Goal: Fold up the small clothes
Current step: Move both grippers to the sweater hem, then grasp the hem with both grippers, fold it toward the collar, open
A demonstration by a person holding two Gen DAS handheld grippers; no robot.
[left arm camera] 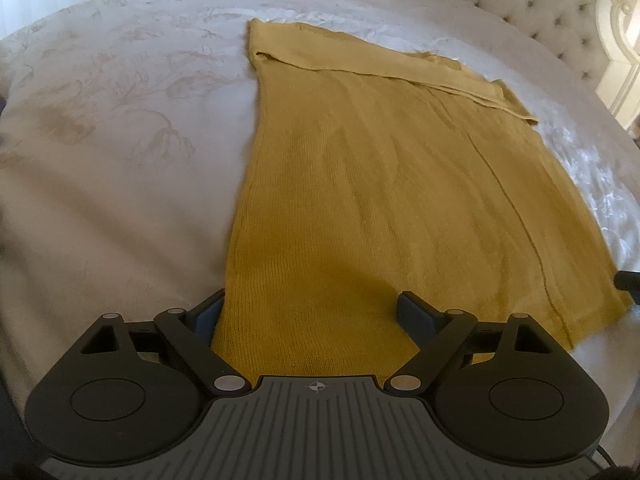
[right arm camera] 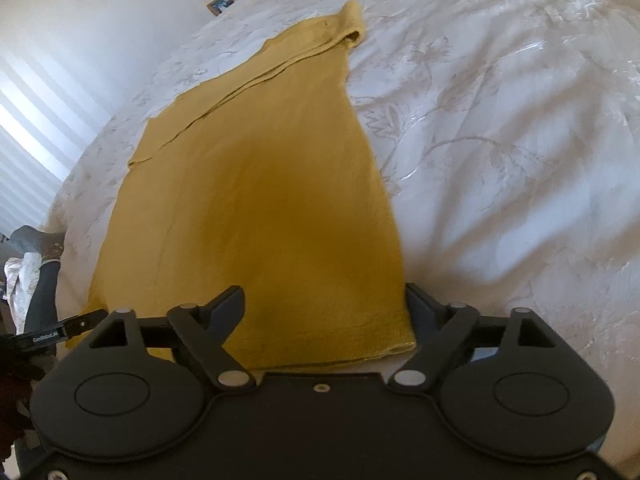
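A wide bed covered by a white floral-embroidered bedspread (left arm camera: 120, 128) fills both views. A cream button-tufted upholstered headboard (left arm camera: 532, 4) stands at one end. Pale striped window blinds (right arm camera: 28, 144) admit daylight. A small framed picture (right arm camera: 220, 3) sits beyond the bed.

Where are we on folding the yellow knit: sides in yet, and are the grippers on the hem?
Done: the yellow knit garment lies flat on the white bedspread, one strip folded across its far end. In hand: the left gripper and right gripper sit open at the near hem corners, gripping nothing. Left: closing on the hem and folding it over.
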